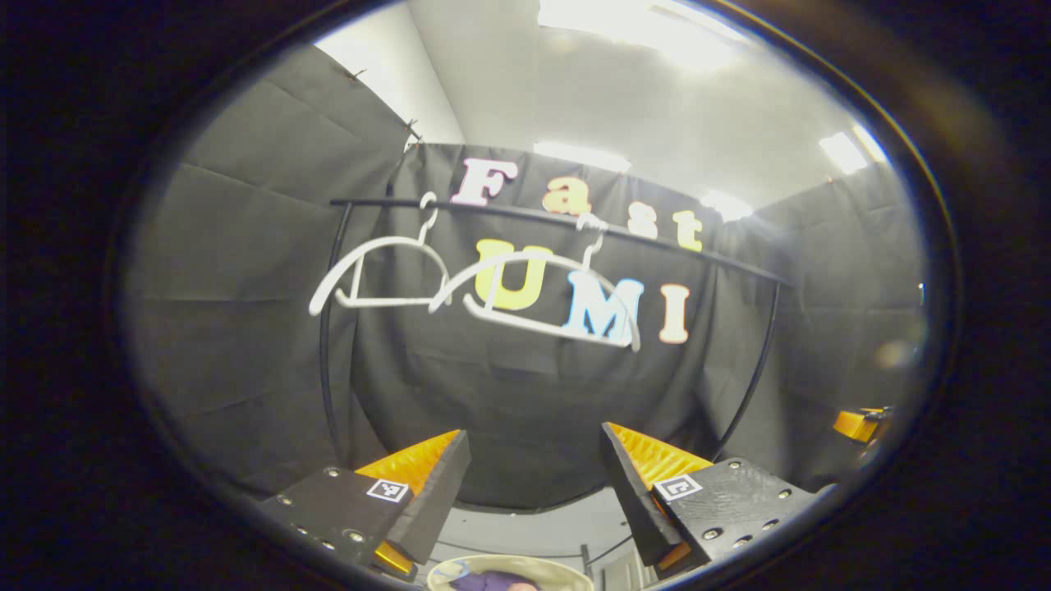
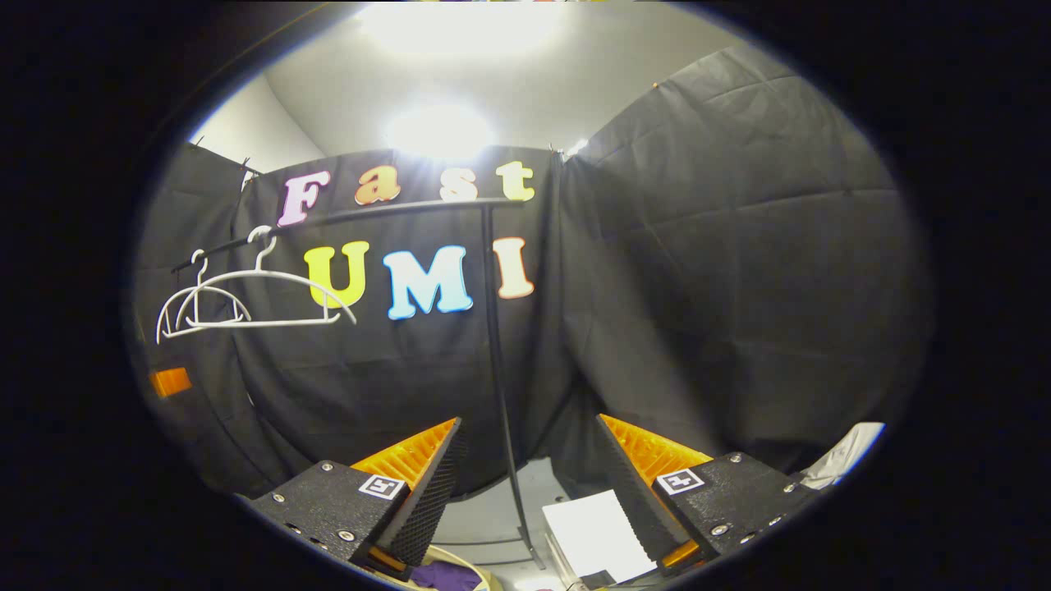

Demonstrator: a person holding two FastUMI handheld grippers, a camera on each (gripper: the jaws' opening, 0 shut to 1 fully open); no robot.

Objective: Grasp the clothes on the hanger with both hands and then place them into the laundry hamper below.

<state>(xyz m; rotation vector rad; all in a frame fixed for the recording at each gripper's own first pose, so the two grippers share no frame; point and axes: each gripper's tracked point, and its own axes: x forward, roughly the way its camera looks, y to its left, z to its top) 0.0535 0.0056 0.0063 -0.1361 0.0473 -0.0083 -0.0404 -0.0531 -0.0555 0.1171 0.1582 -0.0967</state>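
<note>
Below both grippers, left (image 1: 534, 484) and right (image 2: 530, 484), fingers apart and empty, purple clothes (image 1: 493, 581) apparently lay in the hamper (image 1: 566, 568); two hangers (image 1: 542, 295) hung bare.

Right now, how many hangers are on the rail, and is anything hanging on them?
2, both bare. In the left gripper view, one hanger hangs near the rail's left end; the second hanger hangs beside it, toward the middle, overlapping it. None appears hidden.
</note>
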